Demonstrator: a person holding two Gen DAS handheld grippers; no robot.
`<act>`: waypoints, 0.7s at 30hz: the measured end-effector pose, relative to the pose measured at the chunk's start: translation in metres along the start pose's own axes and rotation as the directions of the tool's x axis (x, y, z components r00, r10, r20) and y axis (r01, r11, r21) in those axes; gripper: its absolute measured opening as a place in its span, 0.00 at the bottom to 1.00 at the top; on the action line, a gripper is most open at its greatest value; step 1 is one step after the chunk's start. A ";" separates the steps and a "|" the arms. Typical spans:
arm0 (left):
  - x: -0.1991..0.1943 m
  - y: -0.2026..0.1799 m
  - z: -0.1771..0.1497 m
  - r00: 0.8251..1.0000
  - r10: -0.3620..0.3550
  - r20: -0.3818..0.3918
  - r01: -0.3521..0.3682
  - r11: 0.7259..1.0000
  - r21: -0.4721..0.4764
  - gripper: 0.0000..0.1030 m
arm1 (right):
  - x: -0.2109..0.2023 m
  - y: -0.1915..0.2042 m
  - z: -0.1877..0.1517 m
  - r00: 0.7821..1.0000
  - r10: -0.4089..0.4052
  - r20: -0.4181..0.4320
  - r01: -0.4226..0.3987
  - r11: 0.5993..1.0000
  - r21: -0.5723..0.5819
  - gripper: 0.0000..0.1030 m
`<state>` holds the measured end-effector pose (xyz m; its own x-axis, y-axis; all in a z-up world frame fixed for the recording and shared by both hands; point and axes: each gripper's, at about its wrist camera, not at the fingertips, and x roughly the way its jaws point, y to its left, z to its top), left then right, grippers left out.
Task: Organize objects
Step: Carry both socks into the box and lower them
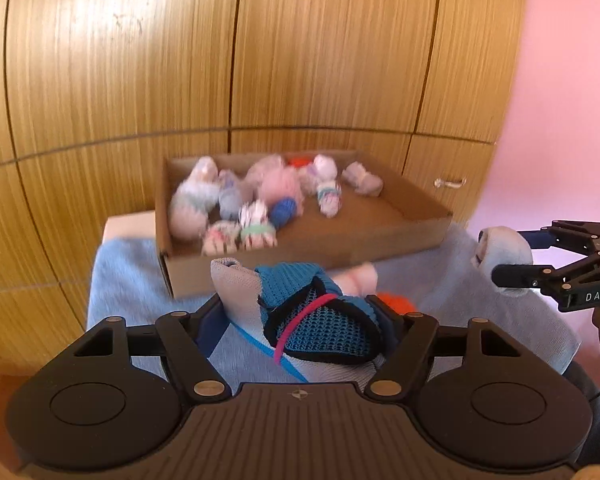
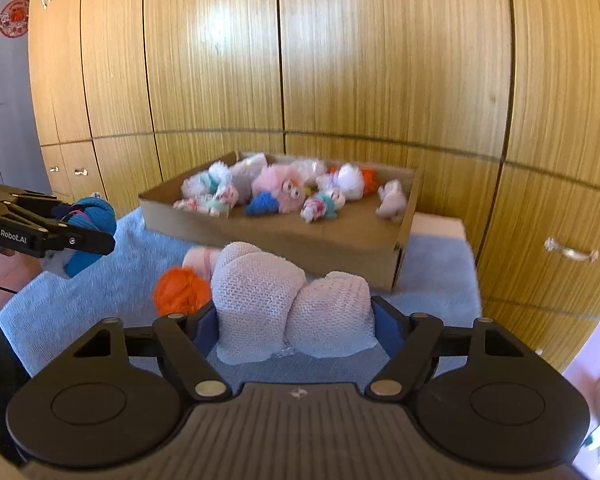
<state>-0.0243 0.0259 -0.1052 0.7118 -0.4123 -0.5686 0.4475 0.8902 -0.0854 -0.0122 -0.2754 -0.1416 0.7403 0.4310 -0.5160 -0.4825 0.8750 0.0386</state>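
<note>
Left claw (image 1: 304, 320) clamped on blue sock bundle (image 1: 320, 316); right claw (image 2: 294, 320) clamped on white sock bundle (image 2: 292, 308). Cardboard box (image 2: 284, 240) of rolled socks beyond, on blue cloth (image 2: 80, 300).

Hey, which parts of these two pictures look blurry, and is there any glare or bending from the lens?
Left wrist view: the toys in the cardboard box are smeared, while the blue knit sock bundle in the left gripper is sharp; glare on the wooden cabinet doors.
Right wrist view: the toys are mildly soft, the pale knit bundle in the right gripper crisp.
Both views: fisheye bows the door seams.
</note>
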 end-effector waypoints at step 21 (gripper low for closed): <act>0.120 -0.053 0.113 0.944 -0.297 -0.143 0.314 0.942 0.118 0.74 | 0.048 -0.050 0.101 0.999 0.019 -0.040 -0.029 0.966 -0.256 0.71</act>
<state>0.0982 -0.0925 -0.0767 0.4620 -0.6256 -0.6286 0.7090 0.6864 -0.1621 0.0949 -0.2759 -0.0821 0.7116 0.4386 -0.5489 -0.6074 0.7766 -0.1670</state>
